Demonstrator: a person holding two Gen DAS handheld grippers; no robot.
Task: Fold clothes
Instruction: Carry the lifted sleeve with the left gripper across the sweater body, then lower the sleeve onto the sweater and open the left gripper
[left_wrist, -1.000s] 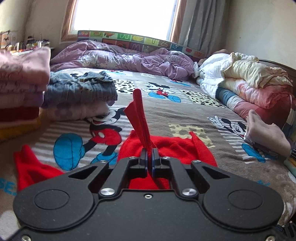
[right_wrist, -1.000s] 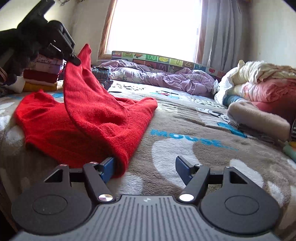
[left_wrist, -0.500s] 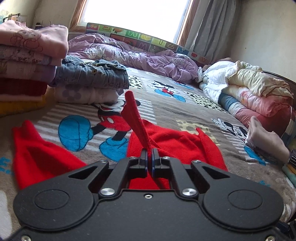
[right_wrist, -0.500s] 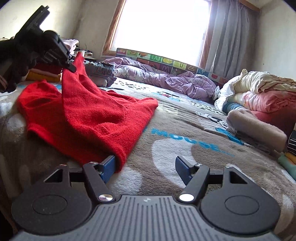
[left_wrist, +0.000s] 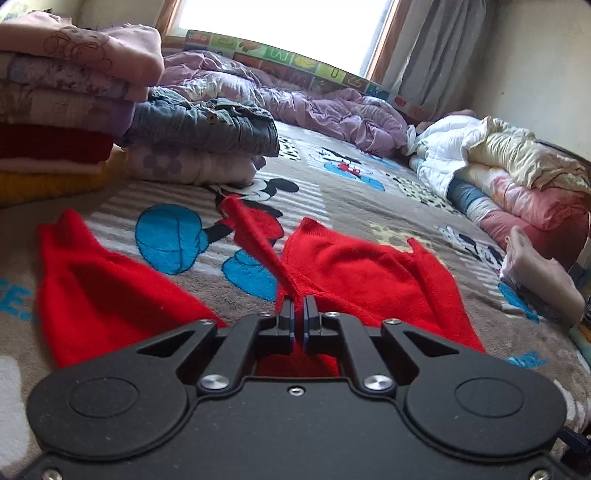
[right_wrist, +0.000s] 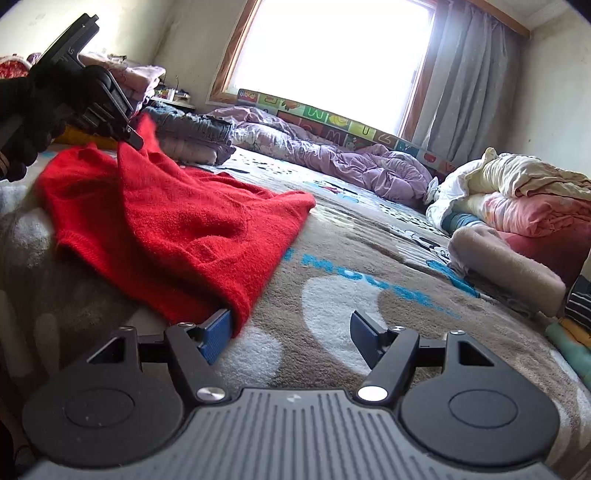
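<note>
A red knit garment (left_wrist: 365, 269) lies spread on the cartoon-print blanket (left_wrist: 351, 192). My left gripper (left_wrist: 299, 317) is shut on a thin edge of it, which sticks up and away to the left. In the right wrist view the same red garment (right_wrist: 177, 229) lies at the left, with one corner lifted by the left gripper (right_wrist: 131, 134), held by a black-gloved hand (right_wrist: 26, 110). My right gripper (right_wrist: 291, 332) is open low over the blanket (right_wrist: 369, 266). Its left finger (right_wrist: 216, 334) sits against the garment's near corner.
Folded clothes are stacked at the left: a tall pink-and-red pile (left_wrist: 62, 99) and a denim pile (left_wrist: 199, 144). A purple quilt (left_wrist: 314, 107) lies under the window. Rolled quilts (left_wrist: 517, 184) and a beige garment (left_wrist: 539, 273) line the right side.
The left gripper has come down and forward toward the blanket with the red edge, so the lifted corner stands lower. The right gripper stays open at the garment's near corner.
</note>
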